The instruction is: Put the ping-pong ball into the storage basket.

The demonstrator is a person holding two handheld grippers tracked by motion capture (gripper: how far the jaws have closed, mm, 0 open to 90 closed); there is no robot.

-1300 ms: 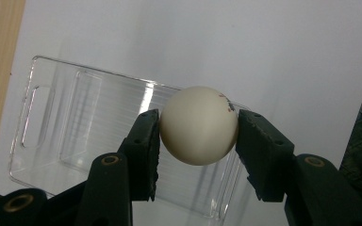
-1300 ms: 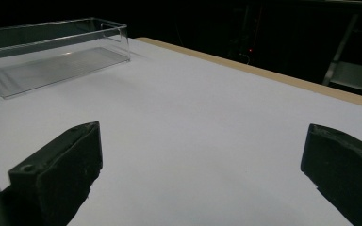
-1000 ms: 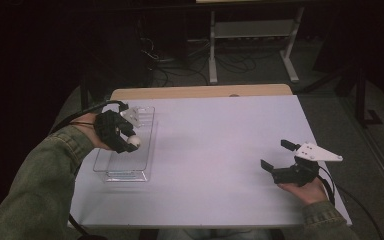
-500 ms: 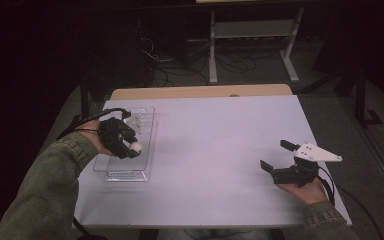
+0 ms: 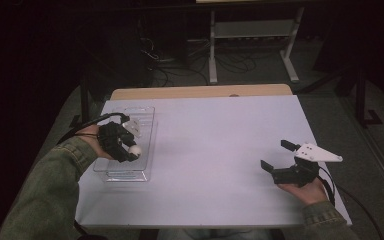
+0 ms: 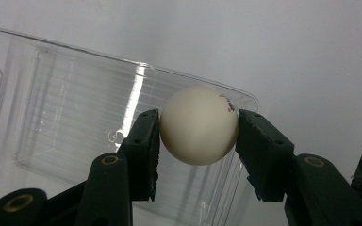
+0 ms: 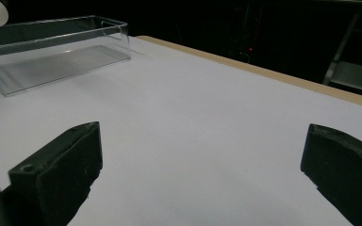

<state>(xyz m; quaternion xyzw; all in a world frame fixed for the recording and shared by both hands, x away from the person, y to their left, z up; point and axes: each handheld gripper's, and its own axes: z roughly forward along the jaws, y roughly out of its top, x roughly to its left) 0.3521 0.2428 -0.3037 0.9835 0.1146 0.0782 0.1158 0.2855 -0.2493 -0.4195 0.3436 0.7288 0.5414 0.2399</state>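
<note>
High view: I look from above the near edge, forward and down, over the whole table (image 5: 205,150).
Left gripper view: I sit close, facing down into the clear tray (image 6: 75,117) by the left edge.
Right gripper view: low above the surface, facing across it.
Shared: tray and table.

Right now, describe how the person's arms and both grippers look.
Both forearms wear olive-green sleeves. The left gripper is black, with two blocky jaws carrying brass-coloured rivets, and a black cable loops back from it. The right gripper is also black, topped by a pale grey three-cornered plate dotted with small holes; its black cable trails off the table edge.
</note>
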